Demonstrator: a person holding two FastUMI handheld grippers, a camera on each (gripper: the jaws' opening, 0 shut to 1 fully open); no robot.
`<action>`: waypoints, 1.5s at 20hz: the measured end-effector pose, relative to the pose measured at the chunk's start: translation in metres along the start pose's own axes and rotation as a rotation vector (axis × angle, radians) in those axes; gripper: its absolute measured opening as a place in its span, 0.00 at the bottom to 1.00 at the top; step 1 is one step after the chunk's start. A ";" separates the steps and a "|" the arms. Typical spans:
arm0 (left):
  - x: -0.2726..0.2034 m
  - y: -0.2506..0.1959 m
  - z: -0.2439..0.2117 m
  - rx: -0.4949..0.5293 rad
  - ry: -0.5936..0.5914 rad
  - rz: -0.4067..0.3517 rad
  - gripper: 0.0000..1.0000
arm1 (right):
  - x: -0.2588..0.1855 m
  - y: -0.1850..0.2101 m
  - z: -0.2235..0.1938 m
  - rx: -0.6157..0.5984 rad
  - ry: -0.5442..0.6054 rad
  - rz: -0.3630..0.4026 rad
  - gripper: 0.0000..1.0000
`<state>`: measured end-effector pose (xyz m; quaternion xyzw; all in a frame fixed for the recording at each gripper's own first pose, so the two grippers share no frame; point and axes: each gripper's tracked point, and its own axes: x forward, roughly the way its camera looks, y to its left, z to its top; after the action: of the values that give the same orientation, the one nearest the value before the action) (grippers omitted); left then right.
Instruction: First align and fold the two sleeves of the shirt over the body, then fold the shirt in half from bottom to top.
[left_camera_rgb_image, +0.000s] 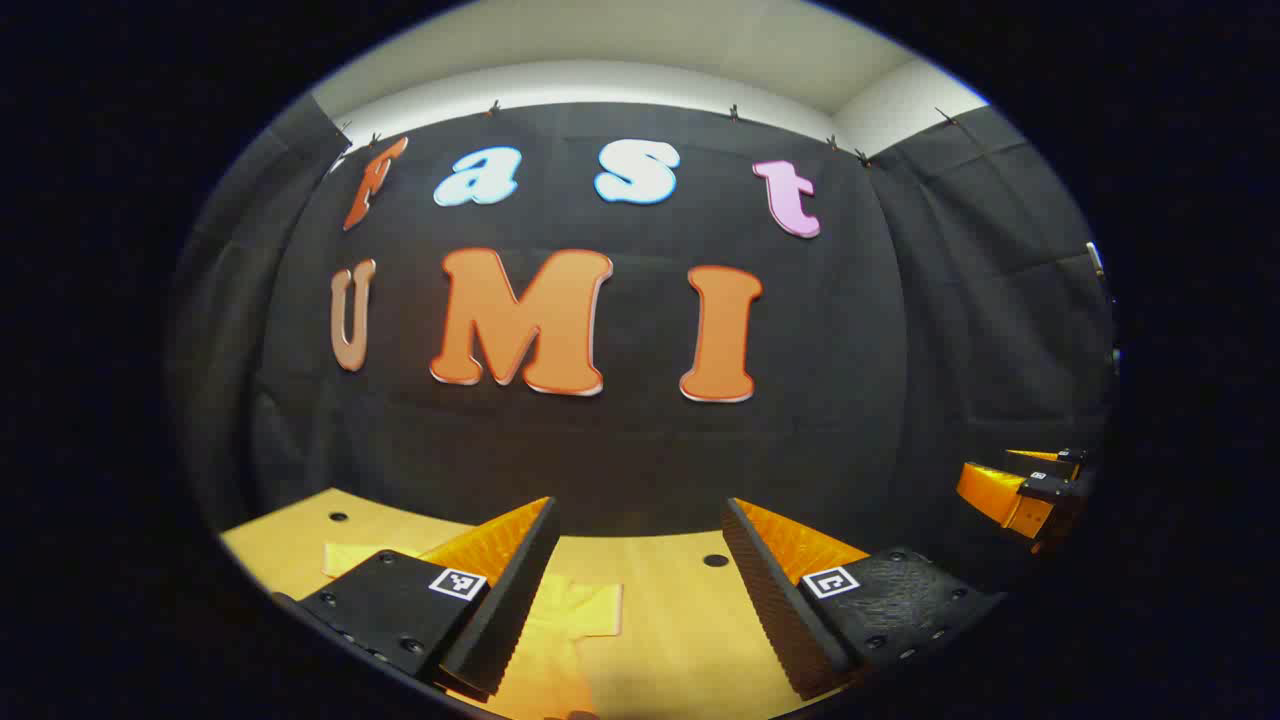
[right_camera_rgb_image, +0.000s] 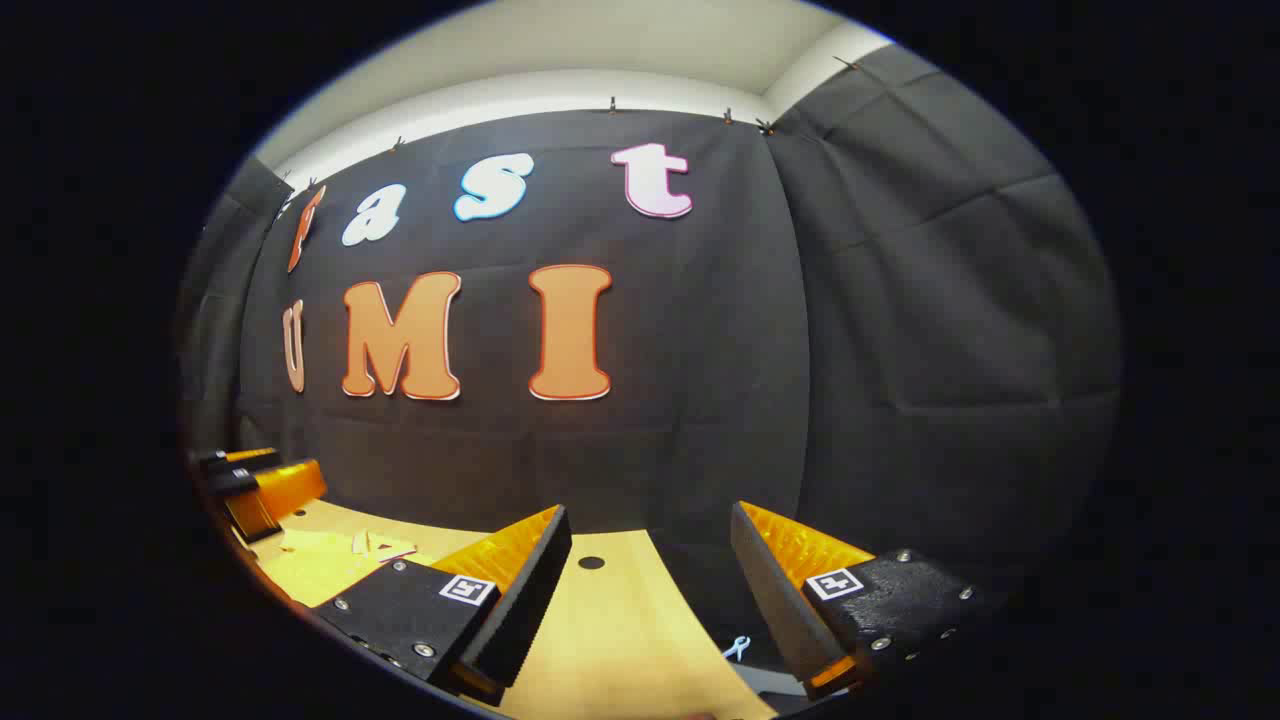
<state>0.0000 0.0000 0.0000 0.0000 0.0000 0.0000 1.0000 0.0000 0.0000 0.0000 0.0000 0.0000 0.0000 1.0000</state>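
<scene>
Wooden table (left_camera_rgb_image: 680, 610) bears yellow shirt (left_camera_rgb_image: 575, 620); both tongs (left_camera_rgb_image: 640, 590) (right_camera_rgb_image: 650, 590) gape, tagged with square markers.

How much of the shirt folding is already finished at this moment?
Nothing looks folded yet. The yellow shirt lies flat on the wooden table, one sleeve still spread outward. The left gripper and right gripper are both open above the table, holding nothing. Both sleeve folds and the bottom-to-top fold are left.

left gripper view: just above worktop (left_camera_rgb_image: 680, 640), facing booth wall (left_camera_rgb_image: 600, 450) | right gripper view: same height and heading, set further right | shared: wall, worktop (right_camera_rgb_image: 610, 640)
</scene>
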 end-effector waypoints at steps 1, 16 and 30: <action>-0.016 0.030 0.020 0.014 -0.025 -0.001 0.99 | -0.018 0.016 0.009 0.004 -0.006 -0.013 1.00; -0.108 0.308 0.071 -0.021 -0.004 0.150 0.98 | -0.093 0.188 0.015 0.003 0.117 0.042 1.00; -0.038 0.406 0.052 -0.042 0.071 0.273 0.98 | -0.005 0.231 -0.008 0.069 0.252 0.083 0.97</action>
<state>-0.0384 0.4058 0.0524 -0.0207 0.0353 0.1362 0.9898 -0.0047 0.2305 -0.0080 0.0342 0.1257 0.0416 0.9906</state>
